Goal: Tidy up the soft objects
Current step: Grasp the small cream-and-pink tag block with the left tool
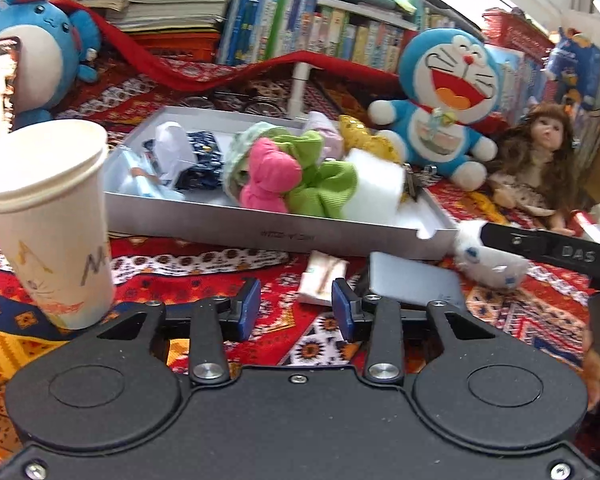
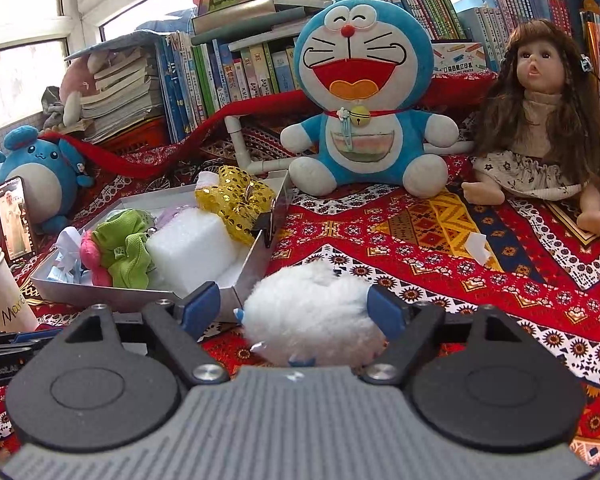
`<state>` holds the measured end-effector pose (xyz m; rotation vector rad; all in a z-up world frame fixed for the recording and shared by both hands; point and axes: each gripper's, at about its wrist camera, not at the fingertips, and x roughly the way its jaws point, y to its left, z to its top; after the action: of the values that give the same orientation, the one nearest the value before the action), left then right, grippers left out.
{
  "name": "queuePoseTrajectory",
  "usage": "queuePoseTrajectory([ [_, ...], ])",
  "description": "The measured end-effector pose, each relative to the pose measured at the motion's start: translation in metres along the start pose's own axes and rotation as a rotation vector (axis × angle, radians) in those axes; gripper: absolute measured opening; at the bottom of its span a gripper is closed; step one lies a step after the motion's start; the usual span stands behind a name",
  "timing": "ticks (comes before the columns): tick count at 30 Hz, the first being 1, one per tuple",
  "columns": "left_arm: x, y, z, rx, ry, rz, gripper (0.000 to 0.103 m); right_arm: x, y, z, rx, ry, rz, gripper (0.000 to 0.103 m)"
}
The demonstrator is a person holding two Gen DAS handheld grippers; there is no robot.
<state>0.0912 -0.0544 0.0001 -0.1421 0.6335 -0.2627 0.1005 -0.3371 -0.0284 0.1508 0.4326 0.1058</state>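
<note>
Right tongs [image 2: 296, 306] are sitting spread wide around the fluffy white plush toy with small blue spots [image 2: 312, 312]; the right blue pad [image 2: 384, 310] is touching its fur, the left pad is standing clear, so not clamped. From the left wrist view, the same toy [image 1: 488, 256] is showing at 3 o'clock, just off the tray's near right corner, with the right tongs' black finger over it.

Left tongs [image 1: 296, 308] are hanging partly parted with nothing between the pads, over the red patterned cloth [image 1: 228, 276] covering the worktop.

The shallow grey metal tray [image 1: 260, 232] is lying at 12 o'clock of the left tongs, holding a pink fabric bundle [image 1: 272, 176], a lime green ribbed cloth [image 1: 324, 188], a white foam block [image 1: 374, 184] and a dark blue patterned cloth [image 1: 202, 156]. A gold sequin fabric piece [image 2: 236, 200] is lying over the tray's far corner.

A white paper cup [image 1: 48, 216] is standing at 10 o'clock. A blue-and-white cat plush [image 2: 364, 92] and a long-haired doll [image 2: 540, 120] are sitting behind the tray.
</note>
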Motion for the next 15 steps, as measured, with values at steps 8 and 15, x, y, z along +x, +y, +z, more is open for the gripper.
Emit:
queuePoseTrajectory([
  [8,0.016,0.007,0.009,-0.087,0.045,-0.068,0.036,0.002,-0.002,0.001,0.012,0.004,0.007,0.088],
  [15,0.024,0.006,0.011,-0.072,0.051,-0.049,0.024,0.004,0.000,0.002,-0.005,0.015,0.022,0.088],
])
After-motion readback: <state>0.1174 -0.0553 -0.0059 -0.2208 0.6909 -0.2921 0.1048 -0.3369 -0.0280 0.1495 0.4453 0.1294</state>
